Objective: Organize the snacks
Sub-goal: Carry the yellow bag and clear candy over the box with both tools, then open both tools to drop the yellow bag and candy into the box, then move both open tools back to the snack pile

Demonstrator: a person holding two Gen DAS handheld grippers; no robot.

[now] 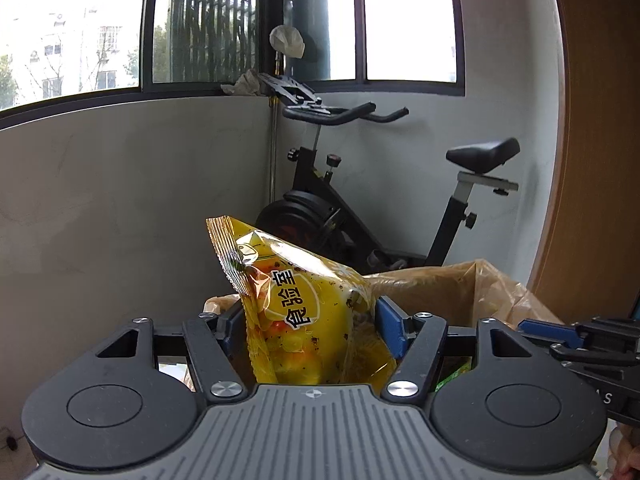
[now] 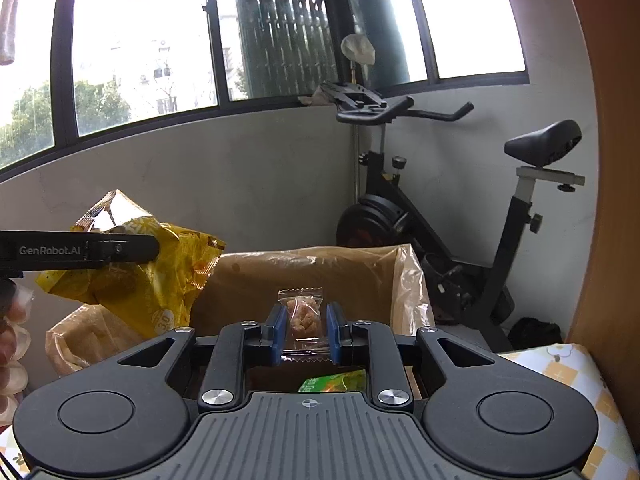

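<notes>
My left gripper (image 1: 310, 326) is shut on a large yellow snack bag (image 1: 304, 312) and holds it upright above a cardboard box lined with brown plastic (image 1: 472, 292). The same bag (image 2: 148, 280) shows at the left of the right wrist view, clamped by the left gripper (image 2: 132, 248). My right gripper (image 2: 306, 330) is shut on a small clear packet of brown snack pieces (image 2: 302, 316), held over the open box (image 2: 320, 276). A green packet (image 2: 336, 382) lies inside the box below it. The right gripper (image 1: 560, 334) appears at the right edge of the left wrist view.
A black exercise bike (image 2: 440, 216) stands in the corner behind the box, under the windows. A grey wall (image 1: 120, 200) runs along the left. A yellow checked cloth (image 2: 576, 384) covers the surface at lower right. A wooden panel (image 2: 612, 160) rises on the right.
</notes>
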